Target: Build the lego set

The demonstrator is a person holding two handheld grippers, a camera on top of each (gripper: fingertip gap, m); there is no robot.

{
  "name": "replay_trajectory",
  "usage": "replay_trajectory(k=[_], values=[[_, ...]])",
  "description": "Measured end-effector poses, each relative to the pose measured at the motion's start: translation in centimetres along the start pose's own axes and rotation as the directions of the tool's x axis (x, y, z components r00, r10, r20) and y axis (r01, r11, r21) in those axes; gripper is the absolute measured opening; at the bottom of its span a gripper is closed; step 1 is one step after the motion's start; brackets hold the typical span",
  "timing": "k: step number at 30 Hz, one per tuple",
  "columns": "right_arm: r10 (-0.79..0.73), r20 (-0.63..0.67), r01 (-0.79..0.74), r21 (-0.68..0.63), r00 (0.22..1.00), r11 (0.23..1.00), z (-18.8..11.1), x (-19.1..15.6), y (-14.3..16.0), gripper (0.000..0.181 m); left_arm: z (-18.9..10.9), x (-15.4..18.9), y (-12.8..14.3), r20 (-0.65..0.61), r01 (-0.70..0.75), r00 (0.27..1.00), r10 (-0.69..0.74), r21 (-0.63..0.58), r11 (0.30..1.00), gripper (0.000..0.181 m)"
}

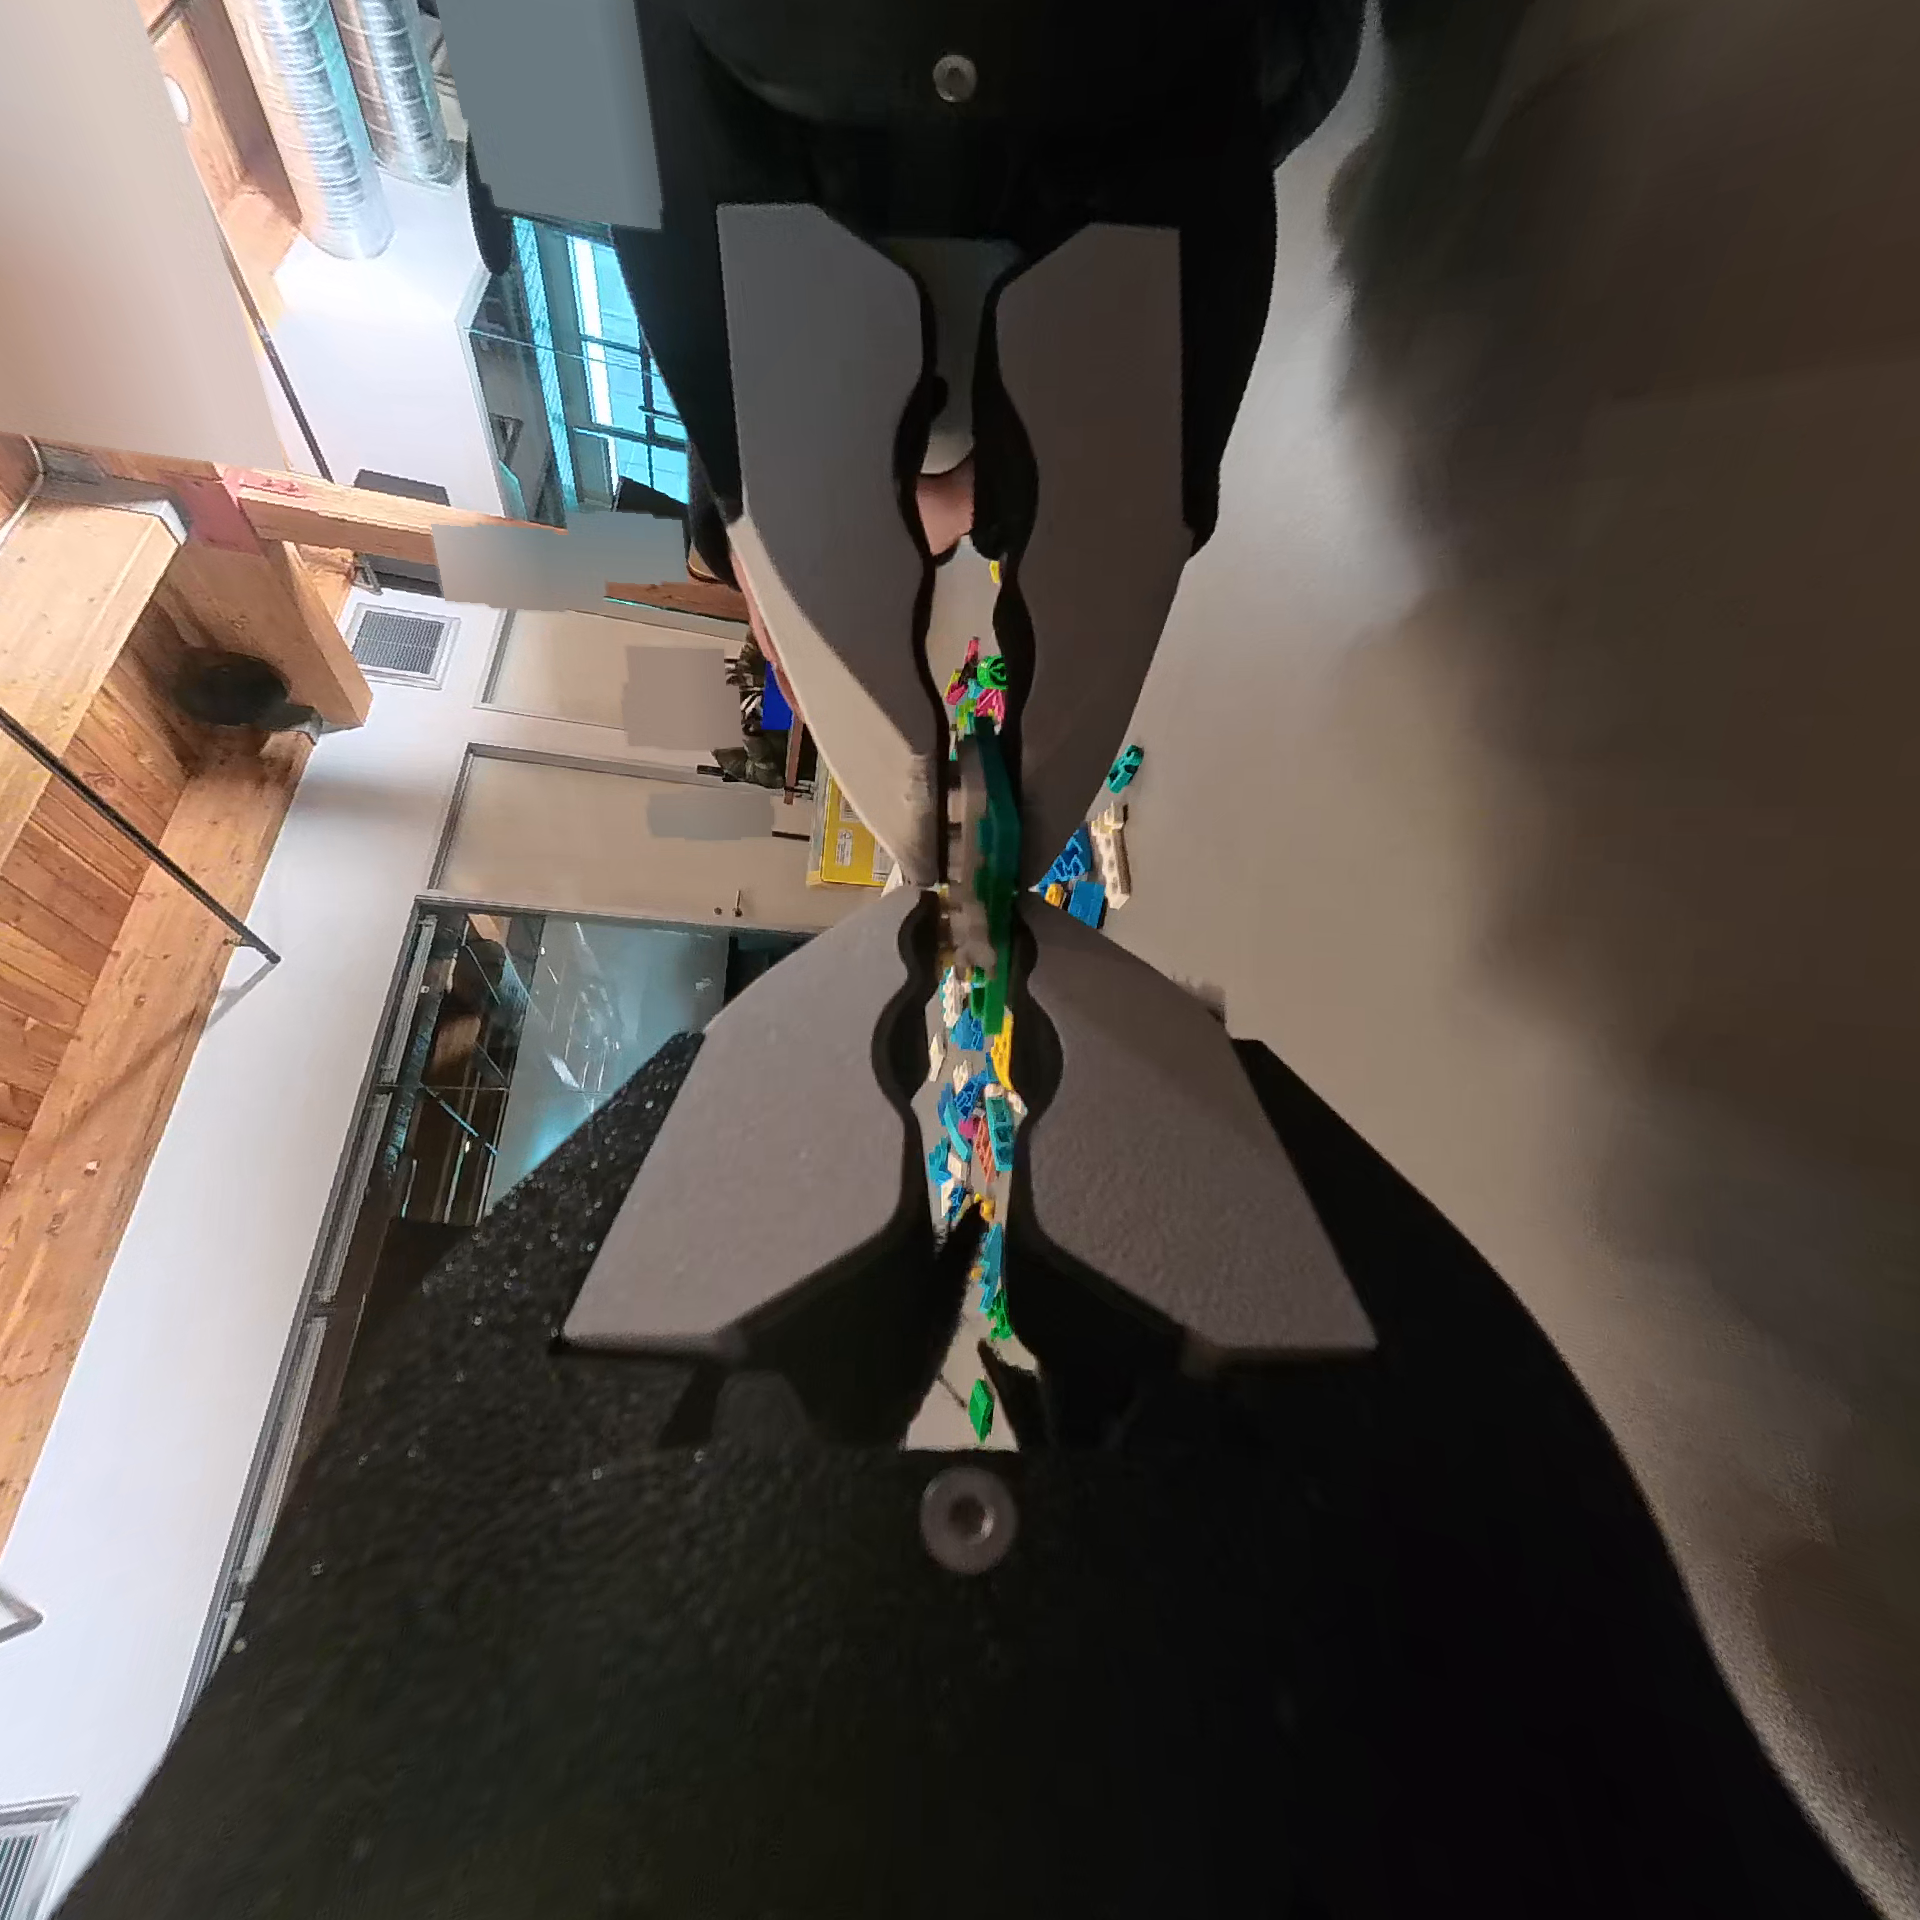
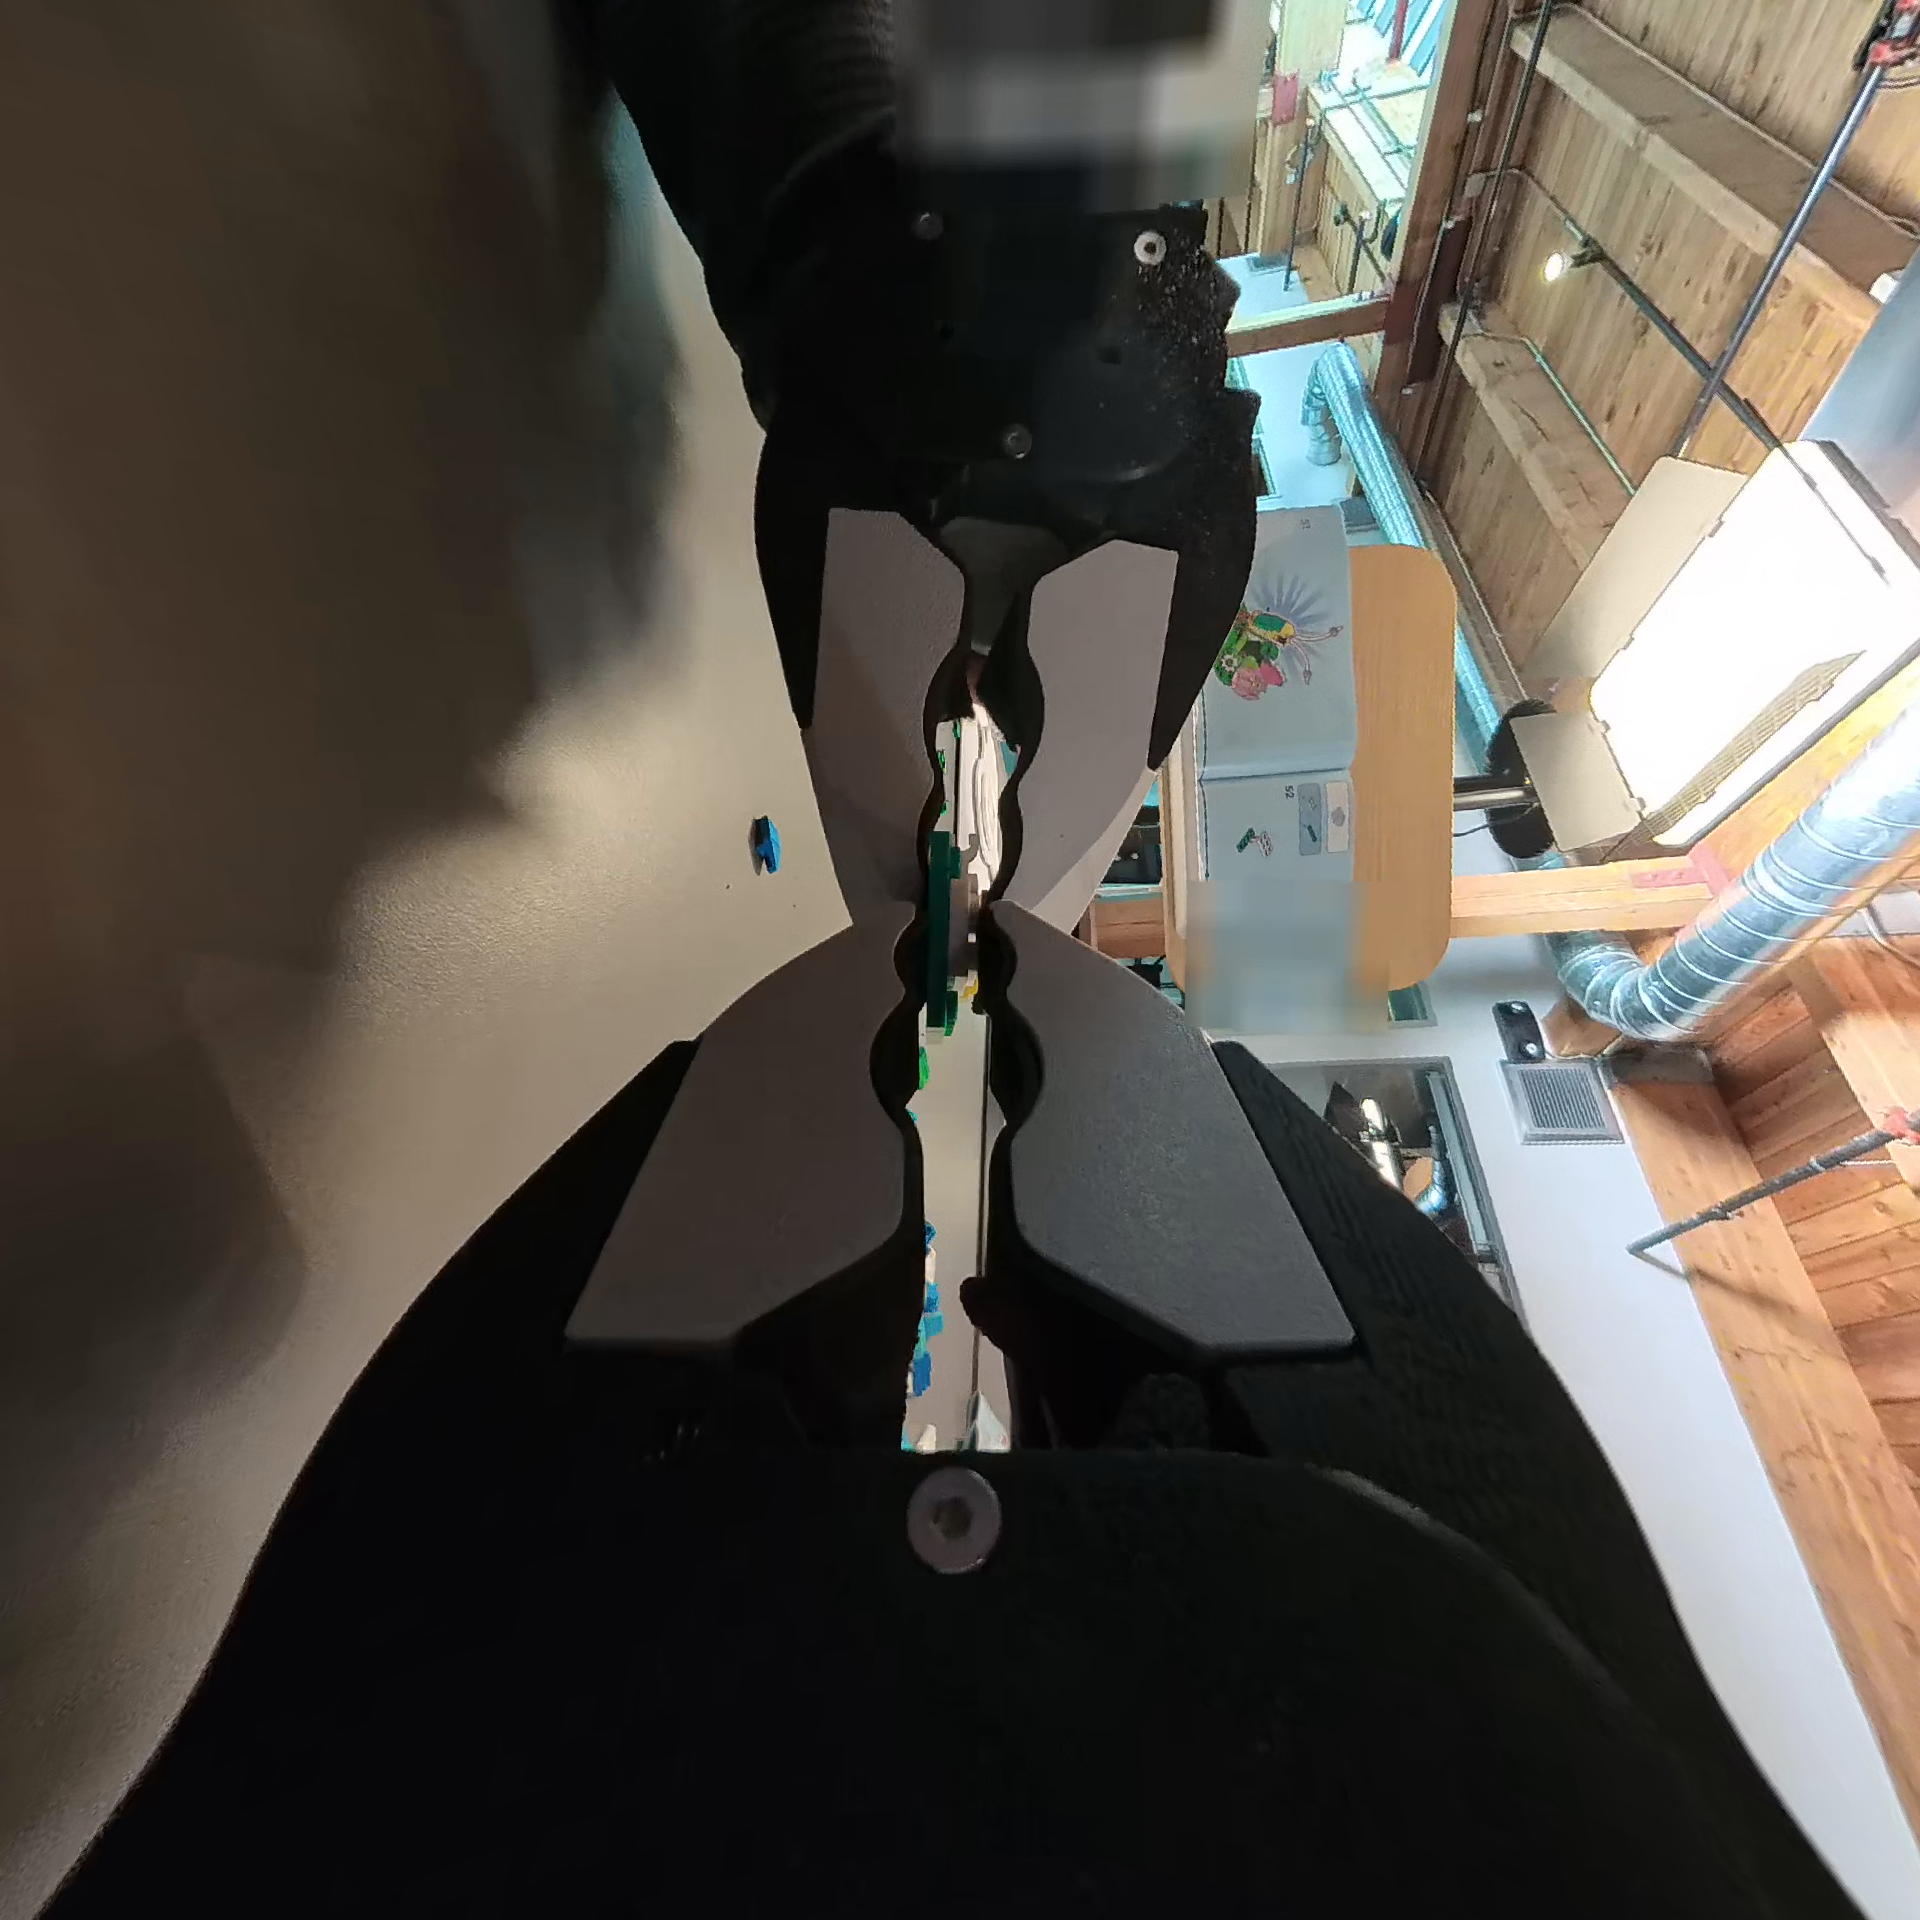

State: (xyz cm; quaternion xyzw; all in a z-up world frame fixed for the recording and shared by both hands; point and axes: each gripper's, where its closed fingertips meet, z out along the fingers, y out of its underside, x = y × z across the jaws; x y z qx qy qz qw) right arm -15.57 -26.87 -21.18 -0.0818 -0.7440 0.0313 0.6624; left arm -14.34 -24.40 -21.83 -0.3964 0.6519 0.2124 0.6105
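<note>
A green lego plate build (image 1: 995, 831) with a small grey piece on it is held edge-on in the air between the two grippers, which meet tip to tip. My left gripper (image 1: 977, 923) is shut on its near end. My right gripper (image 1: 980, 868) comes in from the opposite side and is shut on the same build. In the right wrist view the green plate (image 2: 943, 873) sits between my right gripper (image 2: 953, 923) and the left gripper (image 2: 956, 883). Most of the build is hidden by the fingers.
Several loose coloured bricks (image 1: 1086, 878) lie on the white table (image 1: 1299, 727), with more showing through the finger gap (image 1: 977, 1122). A lone blue brick (image 2: 767, 842) lies apart. An open instruction booklet (image 2: 1278, 727) stands by a wooden board (image 2: 1403, 769). Left and right tips are no more than a few centimetres apart.
</note>
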Motion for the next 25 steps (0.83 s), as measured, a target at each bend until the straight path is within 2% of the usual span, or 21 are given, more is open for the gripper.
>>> replay_trajectory(k=[9, 15, 25], values=[[0.041, -0.008, -0.041, 0.006, 0.999, 0.999, 0.0, 0.3, 0.0, 0.007, -0.1, -0.2, 0.1, -0.027, 0.065, 0.998, -0.065, -0.011, 0.998, 0.01], [0.088, -0.065, -0.087, 0.019, 0.994, 0.996, -0.3, 1.3, 0.1, 0.01, -0.2, -0.9, -0.1, -0.016, 0.184, 0.983, -0.184, 0.025, 0.983, 0.01], [0.128, -0.023, -0.128, 0.008, 0.992, 0.992, -0.5, 1.2, 0.0, 0.007, -0.3, -0.9, -0.2, -0.023, 0.175, 0.984, -0.175, 0.028, 0.984, 0.01]])
